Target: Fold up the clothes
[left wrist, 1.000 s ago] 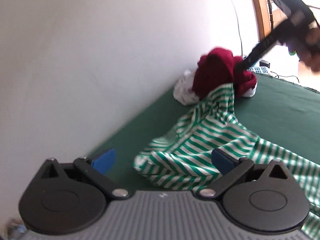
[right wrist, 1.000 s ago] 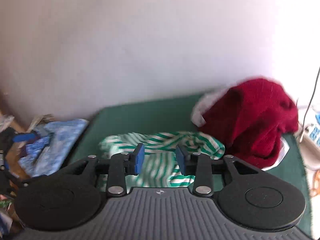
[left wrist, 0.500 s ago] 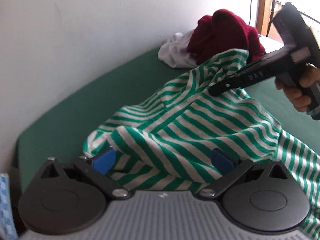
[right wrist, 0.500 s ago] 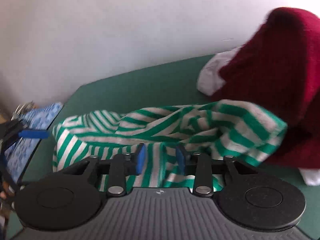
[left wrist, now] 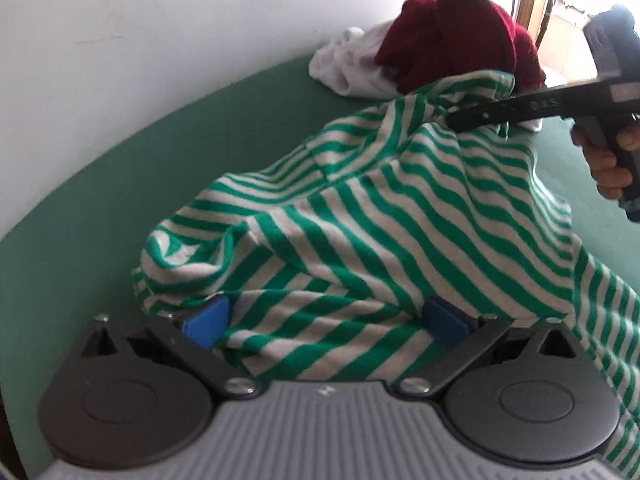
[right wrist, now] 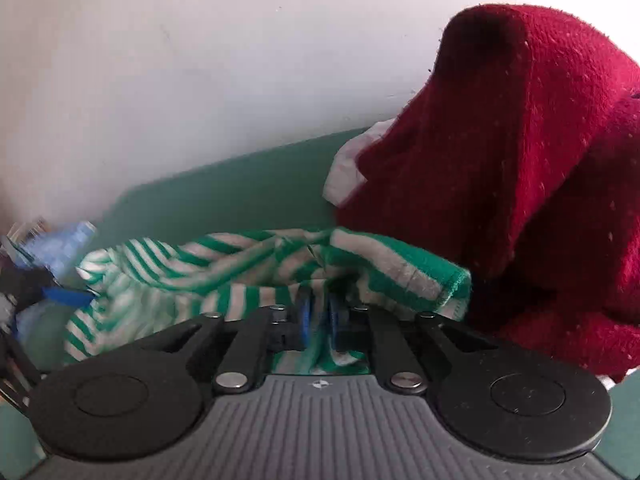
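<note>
Closing on a fold of the striped shirt [right wrist: 248,280], right claw [right wrist: 318,316] pinches it; left claw [left wrist: 324,320] gapes wide, cloth between its pads.

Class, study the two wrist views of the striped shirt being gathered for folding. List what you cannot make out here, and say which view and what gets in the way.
- Right gripper: jaws closing with striped shirt between them; bunched cloth hides the pad contact.
- White garment: mostly buried under the red sweater in both views.
- Blue cloth: blurred, cut by the right view's left edge.
- Shirt's sleeves and collar: lost in folds.
</note>
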